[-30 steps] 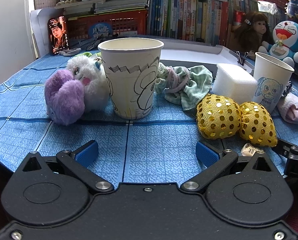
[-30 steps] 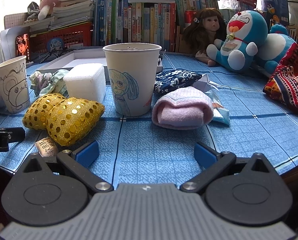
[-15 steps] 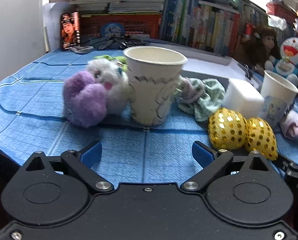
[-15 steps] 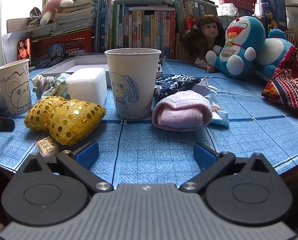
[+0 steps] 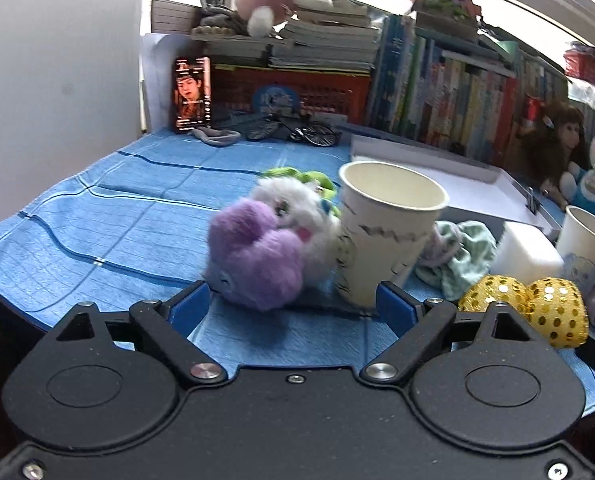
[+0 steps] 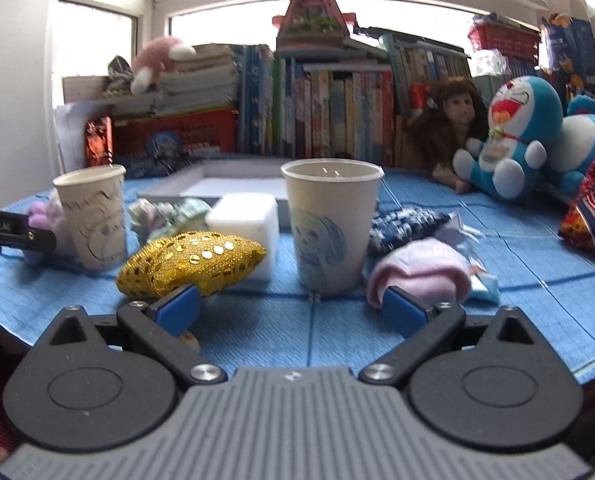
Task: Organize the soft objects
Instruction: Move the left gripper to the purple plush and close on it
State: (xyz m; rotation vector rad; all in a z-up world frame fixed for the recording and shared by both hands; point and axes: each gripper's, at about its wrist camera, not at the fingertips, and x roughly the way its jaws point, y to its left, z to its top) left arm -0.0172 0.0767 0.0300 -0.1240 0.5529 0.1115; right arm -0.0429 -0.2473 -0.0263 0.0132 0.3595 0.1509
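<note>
The purple plush toy [image 5: 257, 260] lies on the blue-covered bench [image 5: 97, 216] just ahead of the left hand-held gripper [image 5: 293, 304], leaning against a white fluffy toy [image 5: 297, 204] and the paper cup [image 5: 385, 236] beside it. The left jaws have just been closing a little but stand wide, nothing between them, tilted down toward the bench. The right hand-held gripper [image 6: 293, 308] is spread apart and empty, aimed at a second cup [image 6: 329, 228], between a gold sequin cushion [image 6: 193, 260] and a rolled pink cloth [image 6: 421, 276].

Purple-white plush [image 5: 269, 248] slumped vs. doodled cup [image 5: 381, 236]; gold sequin pillow [image 6: 189, 262], rolled pink cloth [image 6: 421, 276] flank dog cup [image 6: 329, 228].
</note>
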